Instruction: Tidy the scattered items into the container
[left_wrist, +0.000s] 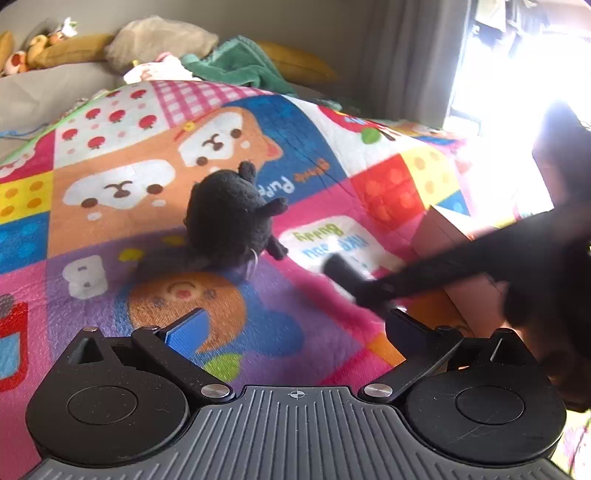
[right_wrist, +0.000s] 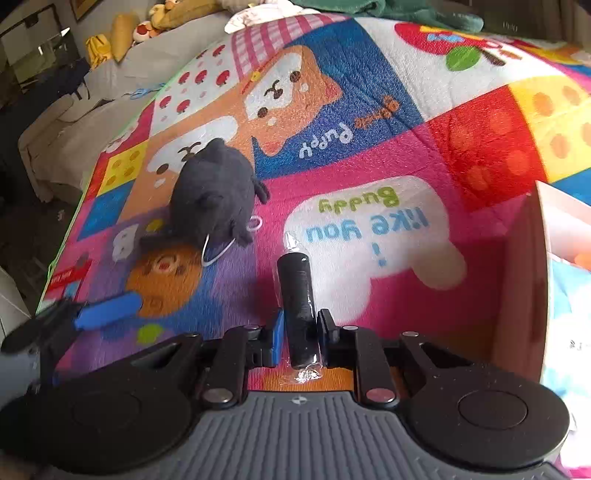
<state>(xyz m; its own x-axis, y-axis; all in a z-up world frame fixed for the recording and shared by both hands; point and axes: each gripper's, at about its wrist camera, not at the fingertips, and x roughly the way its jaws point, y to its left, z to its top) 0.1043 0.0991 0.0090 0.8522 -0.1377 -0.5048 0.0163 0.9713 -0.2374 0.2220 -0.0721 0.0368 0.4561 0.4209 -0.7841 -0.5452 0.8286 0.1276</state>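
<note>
A black cylinder (right_wrist: 298, 310), wrapped in clear film, is clamped between the blue-padded fingers of the right gripper (right_wrist: 300, 334). The cylinder is held roughly along the finger axis, with one end projecting forward over the blanket (right_wrist: 369, 147) and the crimped film tail showing behind the pads. In the left wrist view the same cylinder (left_wrist: 341, 271) is seen blurred, carried above the blanket just beside the box (left_wrist: 469, 295).

The left gripper (left_wrist: 295, 328) is held with its fingers spread wide and nothing between them. It hovers over the blanket (left_wrist: 314, 177), and its blue pad (right_wrist: 107, 308) is visible at the lower left of the right wrist view.

A black plush toy (left_wrist: 231, 218) lies on the blanket ahead of the left gripper, apart from both grippers. In the right wrist view the plush (right_wrist: 214, 195) is seen with a white loop (right_wrist: 218, 251) attached at its near side.

The box (right_wrist: 532, 280), of pink-brown card, stands on the blanket at the right edge of the right wrist view, near the held cylinder. Its contents cannot be made out.

Pillows (left_wrist: 159, 40) and a green cloth (left_wrist: 236, 61) lie at the far end of the bed.
</note>
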